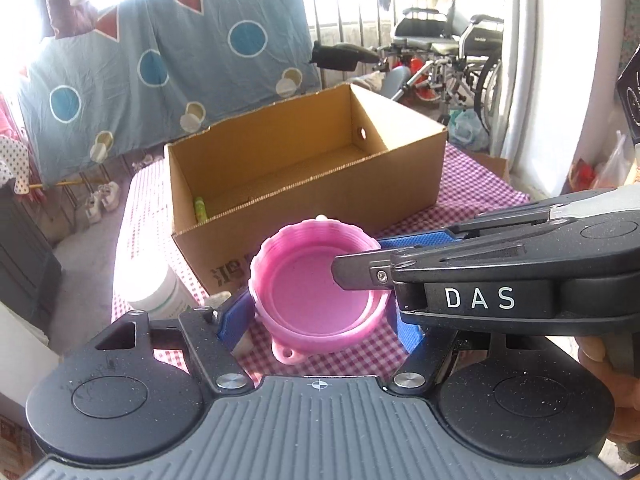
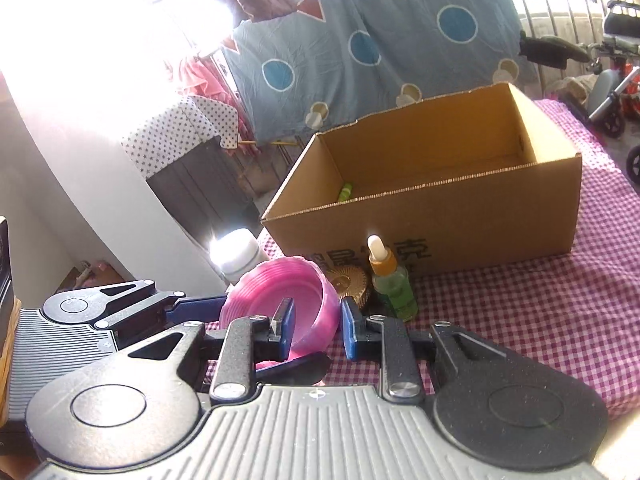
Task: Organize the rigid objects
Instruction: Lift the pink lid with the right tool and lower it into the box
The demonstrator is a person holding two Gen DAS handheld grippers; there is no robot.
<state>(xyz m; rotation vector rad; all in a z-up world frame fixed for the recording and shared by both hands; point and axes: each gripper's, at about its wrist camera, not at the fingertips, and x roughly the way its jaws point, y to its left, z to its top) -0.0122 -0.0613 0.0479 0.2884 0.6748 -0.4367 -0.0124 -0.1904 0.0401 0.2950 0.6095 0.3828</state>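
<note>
1. The left gripper (image 1: 320,314) stands wide, its blue pads (image 1: 234,318) pressed on the outer sides of the ribbed pink plastic bowl (image 1: 316,288), grasping it.
2. The right gripper (image 2: 318,330) is narrowly closed on the bowl's wall, one finger inside, one outside; contact looks firm, though the near rim is partly hidden.
3. The bowl seems to hang just above the near edge of the purple-checked tablecloth (image 2: 540,320).
4. The open brown cardboard box (image 2: 440,216) behind holds a small green tube (image 2: 345,192) at its left end.
5. Before the box stand a green dropper bottle (image 2: 394,284), a gold ribbed disc (image 2: 352,284) and a white plastic bottle (image 2: 240,252).
6. Both grippers tilt downward toward the box.
</note>
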